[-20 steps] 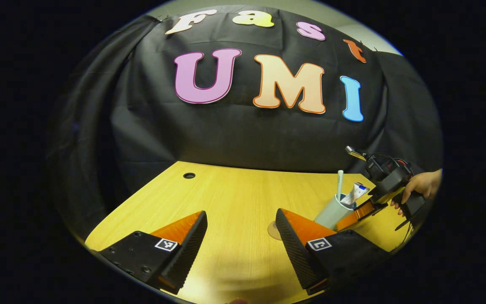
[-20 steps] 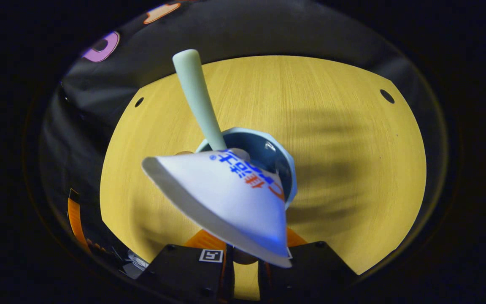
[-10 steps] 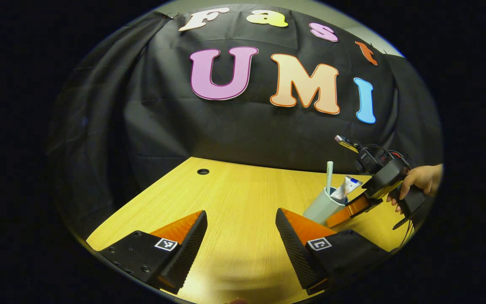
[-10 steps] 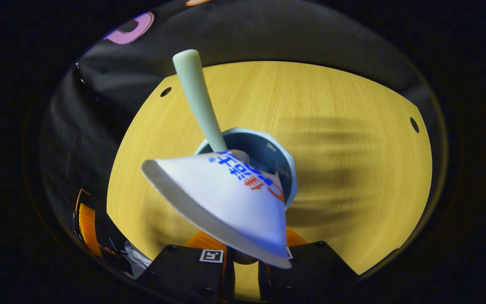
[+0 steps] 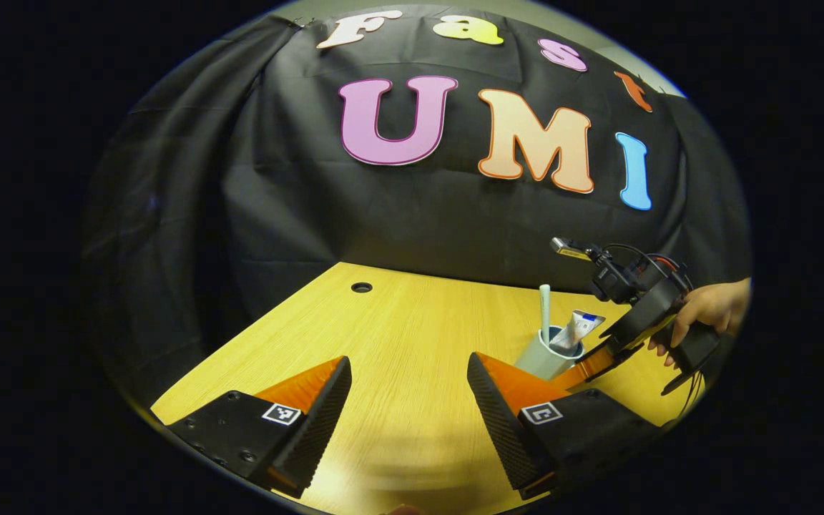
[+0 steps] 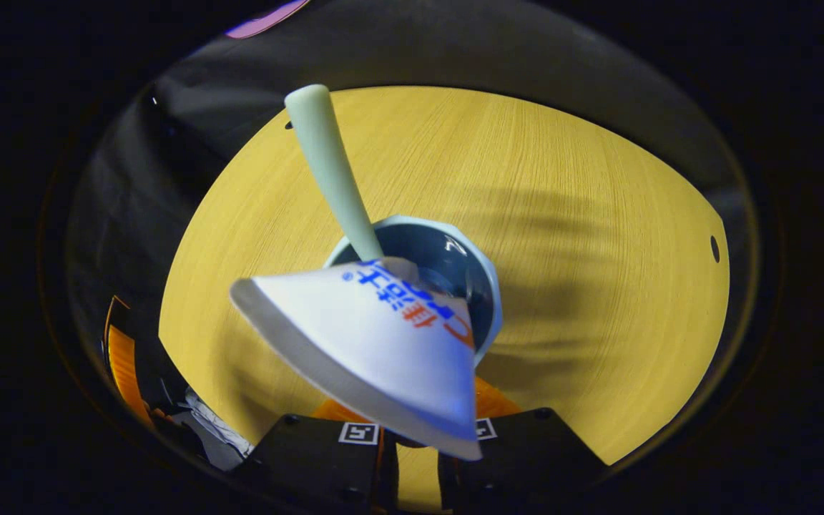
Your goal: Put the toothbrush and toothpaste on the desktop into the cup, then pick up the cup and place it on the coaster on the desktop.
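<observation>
In the left gripper view, the left gripper (image 5: 408,400) is seen low over the yellow desk (image 5: 383,336). Its two orange and black fingers are wide apart, and nothing is held between them. Further right, past the right finger, the pale blue cup (image 5: 544,357) is seen. The toothbrush (image 5: 545,307) stands up in the cup, and the toothpaste (image 5: 575,330) leans out of it beside the brush. Whether the cup is touching the desk cannot be told, because its bottom is hidden behind the finger. Just to the right of the cup, the right gripper (image 5: 584,361) is seen, held by a hand (image 5: 702,315). Its orange fingers are pressed against the side of the cup.

In the right gripper view, the cup (image 6: 487,286) is looked down into from above. The pale green toothbrush (image 6: 330,164) sticks up to the left. The white toothpaste (image 6: 376,350) spreads wide toward the camera and covers much of the cup. At the bottom, the right gripper (image 6: 419,400) is clamped on the cup, with an orange finger (image 6: 344,411) showing on each side. The desk (image 6: 598,214) is seen all around below.
</observation>
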{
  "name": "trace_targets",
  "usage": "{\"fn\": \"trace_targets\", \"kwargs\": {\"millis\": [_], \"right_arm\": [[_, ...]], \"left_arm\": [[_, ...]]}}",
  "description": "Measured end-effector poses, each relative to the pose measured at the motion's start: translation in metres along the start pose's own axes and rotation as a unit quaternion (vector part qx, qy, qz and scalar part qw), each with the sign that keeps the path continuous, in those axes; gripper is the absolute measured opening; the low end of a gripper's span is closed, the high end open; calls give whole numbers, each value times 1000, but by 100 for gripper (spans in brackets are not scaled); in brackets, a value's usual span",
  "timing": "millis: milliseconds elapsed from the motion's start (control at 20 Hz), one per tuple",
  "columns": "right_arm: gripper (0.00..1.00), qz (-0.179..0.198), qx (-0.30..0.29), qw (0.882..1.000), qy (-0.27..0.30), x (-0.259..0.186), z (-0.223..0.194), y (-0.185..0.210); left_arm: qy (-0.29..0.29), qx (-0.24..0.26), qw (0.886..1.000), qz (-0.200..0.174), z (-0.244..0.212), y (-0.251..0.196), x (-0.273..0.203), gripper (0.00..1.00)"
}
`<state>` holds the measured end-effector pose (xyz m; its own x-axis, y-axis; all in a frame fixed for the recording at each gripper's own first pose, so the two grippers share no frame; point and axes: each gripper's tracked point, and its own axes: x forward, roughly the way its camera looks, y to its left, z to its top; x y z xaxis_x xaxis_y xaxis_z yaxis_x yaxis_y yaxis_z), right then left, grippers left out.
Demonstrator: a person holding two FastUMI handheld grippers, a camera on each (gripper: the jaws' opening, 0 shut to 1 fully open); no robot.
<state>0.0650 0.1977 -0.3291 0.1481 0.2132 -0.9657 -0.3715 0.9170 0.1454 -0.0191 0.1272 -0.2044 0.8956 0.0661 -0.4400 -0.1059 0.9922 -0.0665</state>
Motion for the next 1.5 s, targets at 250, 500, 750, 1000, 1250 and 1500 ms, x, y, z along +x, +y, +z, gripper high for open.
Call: {"fn": "trace_targets", "kwargs": {"millis": [250, 500, 750, 1000, 1250, 1500], "right_arm": [[27, 15, 4, 1000, -17, -18, 3, 3], [98, -3, -6, 997, -83, -41, 18, -12], [94, 7, 11, 990, -142, -74, 10, -27], [94, 1, 16, 970, -243, -124, 5, -56], [99, -61, 11, 916, -397, -203, 6, -102], [99, -75, 22, 875, -478, -269, -22, -136]], "left_arm": [[3, 6, 1000, -1, 0, -4, 3, 95], [-1, 12, 1000, -11, 8, -24, 2, 95], [-17, 33, 999, -30, 23, -60, 0, 95], [-36, 46, 997, -48, 43, -104, -3, 95], [-60, 45, 995, -65, 58, -159, -16, 95], [-100, 44, 992, -68, 80, -200, -38, 95]]}}
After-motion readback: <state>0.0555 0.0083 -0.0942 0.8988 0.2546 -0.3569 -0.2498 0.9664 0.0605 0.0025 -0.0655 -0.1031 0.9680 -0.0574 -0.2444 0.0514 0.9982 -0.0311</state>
